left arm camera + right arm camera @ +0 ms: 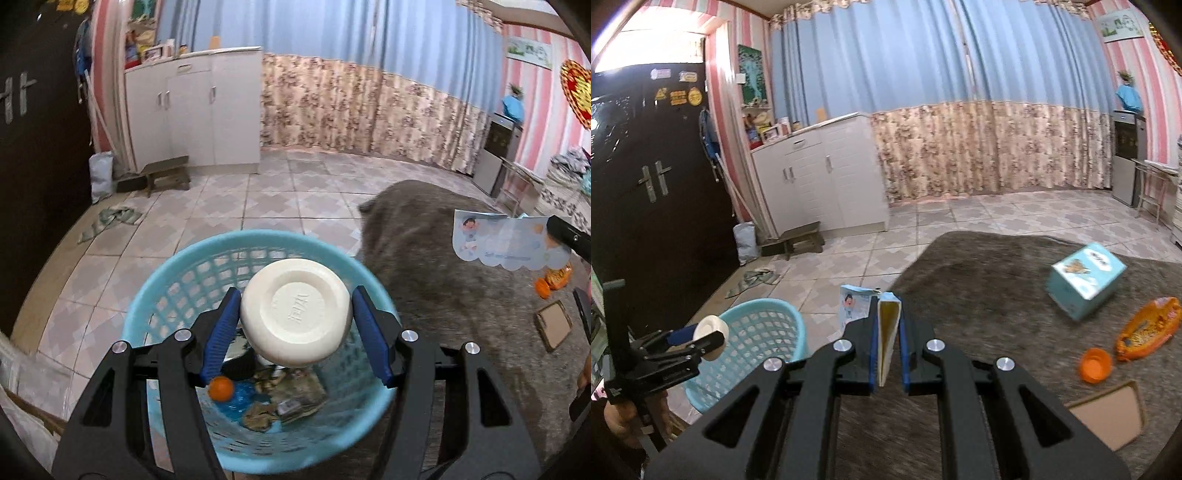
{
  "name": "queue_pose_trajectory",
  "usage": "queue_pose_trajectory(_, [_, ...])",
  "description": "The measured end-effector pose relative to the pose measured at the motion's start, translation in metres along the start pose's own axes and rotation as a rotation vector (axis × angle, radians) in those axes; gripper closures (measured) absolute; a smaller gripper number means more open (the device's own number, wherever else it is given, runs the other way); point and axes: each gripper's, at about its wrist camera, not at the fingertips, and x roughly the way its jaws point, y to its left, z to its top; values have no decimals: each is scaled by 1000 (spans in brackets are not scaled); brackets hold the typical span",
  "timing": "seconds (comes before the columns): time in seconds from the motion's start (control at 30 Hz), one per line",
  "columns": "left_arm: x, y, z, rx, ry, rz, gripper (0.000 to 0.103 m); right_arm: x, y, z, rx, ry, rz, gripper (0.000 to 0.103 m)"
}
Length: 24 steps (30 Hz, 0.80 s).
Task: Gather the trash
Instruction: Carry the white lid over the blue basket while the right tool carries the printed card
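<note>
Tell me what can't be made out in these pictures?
- Basket contents: left view, partly hidden by the white bottle and fingers.
- Brown card: right view, cut by the edge.
- Flattened carton print: right view, seen edge-on between the fingers.
</note>
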Motion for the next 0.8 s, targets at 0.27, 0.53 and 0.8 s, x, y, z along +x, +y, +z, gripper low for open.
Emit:
queue_pose_trajectory(0.27, [21, 42, -6, -48, 13, 39, 42, 35, 38, -5, -22, 33, 53, 93])
queue_pose_trajectory(0.53, [34, 65, -14, -40, 16, 72, 42, 54, 66, -11, -27, 49, 105, 93])
queue_pose_trajectory(0.8, [32, 72, -14, -10, 8, 78, 42, 71, 88, -23, -49, 87, 134, 93])
